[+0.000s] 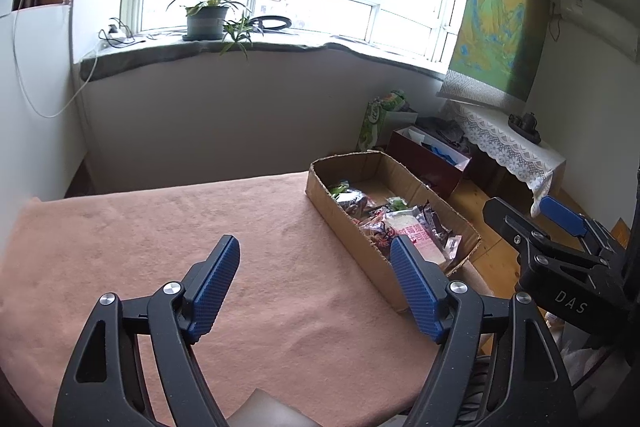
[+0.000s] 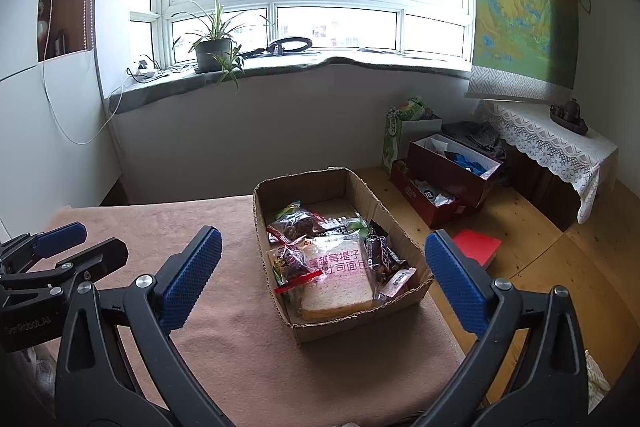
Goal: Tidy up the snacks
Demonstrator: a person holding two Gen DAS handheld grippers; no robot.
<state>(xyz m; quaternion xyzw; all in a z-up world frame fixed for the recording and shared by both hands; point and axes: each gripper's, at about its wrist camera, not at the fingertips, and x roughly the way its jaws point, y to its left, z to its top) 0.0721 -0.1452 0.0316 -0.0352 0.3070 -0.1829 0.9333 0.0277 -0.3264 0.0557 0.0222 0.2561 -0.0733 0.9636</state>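
Observation:
An open cardboard box [image 2: 360,323] sits on the right side of a table covered with a pinkish-brown cloth [image 2: 240,347]. In it lie several snacks: a bread bag with pink lettering [image 2: 340,279], dark chocolate bar wrappers [image 2: 380,255], a bag of dark dried fruit [image 2: 298,223] and a red-sealed packet [image 2: 292,259]. My right gripper [image 2: 323,235] is open and empty, with the box ahead of its fingers. My left gripper [image 1: 315,245] is open over bare cloth, left of the box [image 1: 340,223]. Each gripper shows in the other's view: the right [image 1: 520,205], the left [image 2: 92,239].
The box stands close to the table's right edge. Below on the wooden floor lie a red book [image 2: 478,247], dark red boxes [image 2: 448,179] and a green paper bag [image 2: 396,139]. A lace-covered side table [image 2: 552,143] stands at the right wall, and a potted plant [image 2: 212,47] on the windowsill.

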